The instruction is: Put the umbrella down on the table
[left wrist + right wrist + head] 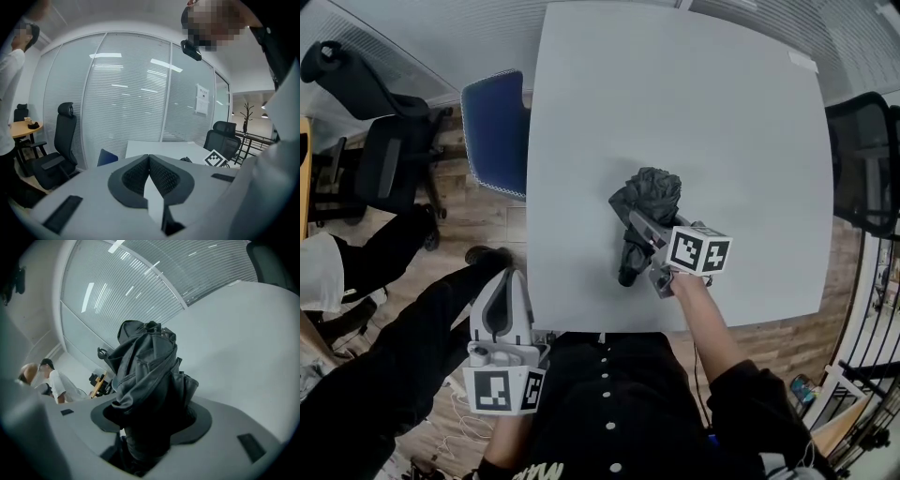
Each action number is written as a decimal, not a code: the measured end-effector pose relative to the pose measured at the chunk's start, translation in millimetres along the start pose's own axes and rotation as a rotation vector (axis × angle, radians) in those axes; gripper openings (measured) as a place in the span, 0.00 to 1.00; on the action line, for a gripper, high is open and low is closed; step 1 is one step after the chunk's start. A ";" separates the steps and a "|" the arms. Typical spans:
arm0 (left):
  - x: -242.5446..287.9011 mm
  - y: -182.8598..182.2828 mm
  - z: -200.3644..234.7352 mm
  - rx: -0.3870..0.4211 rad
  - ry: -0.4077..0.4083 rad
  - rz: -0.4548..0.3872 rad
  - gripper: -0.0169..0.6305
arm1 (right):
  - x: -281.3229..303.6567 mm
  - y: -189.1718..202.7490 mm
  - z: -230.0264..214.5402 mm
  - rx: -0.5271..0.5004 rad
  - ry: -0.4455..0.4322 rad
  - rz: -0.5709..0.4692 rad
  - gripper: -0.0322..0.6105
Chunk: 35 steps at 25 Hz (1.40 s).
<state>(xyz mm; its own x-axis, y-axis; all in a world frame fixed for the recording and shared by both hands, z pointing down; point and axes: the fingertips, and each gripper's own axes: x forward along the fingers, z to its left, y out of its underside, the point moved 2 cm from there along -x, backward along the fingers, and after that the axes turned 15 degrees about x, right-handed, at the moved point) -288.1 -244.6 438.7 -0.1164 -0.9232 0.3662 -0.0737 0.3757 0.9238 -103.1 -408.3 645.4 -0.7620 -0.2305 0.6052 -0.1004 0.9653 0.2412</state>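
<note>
Over the near side of the white table (675,94), my right gripper (637,223) clamps a folded black fabric umbrella (647,192); my left gripper (508,283) is closed, empty.

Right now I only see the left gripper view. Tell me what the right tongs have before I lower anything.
Observer: The right tongs are clamped on a folded dark umbrella.
Operator: Say where it sits over the table.
Observer: Head view: near the table's front edge, bunched end pointing away from you; contact unclear.
Operator: Place my left tongs.
Observer: The left tongs are beside the table's front-left corner, over the wood floor.
</note>
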 end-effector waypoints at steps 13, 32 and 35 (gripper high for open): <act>1.2 11.6 2.7 -0.016 -0.012 0.030 0.05 | 34.3 5.9 -21.7 0.092 0.106 0.046 0.48; -7.4 9.5 -4.1 -0.022 -0.033 0.036 0.05 | 47.0 14.8 -43.0 0.090 0.227 0.072 0.50; -7.3 7.1 -5.7 -0.021 -0.032 0.031 0.05 | 47.4 14.5 -42.8 0.069 0.242 0.075 0.52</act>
<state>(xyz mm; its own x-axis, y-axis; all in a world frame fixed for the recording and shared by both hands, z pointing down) -282.1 -235.6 443.2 -0.1499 -0.9080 0.3913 -0.0485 0.4020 0.9143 -113.3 -410.5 710.0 -0.5946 -0.1722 0.7853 -0.0987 0.9850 0.1413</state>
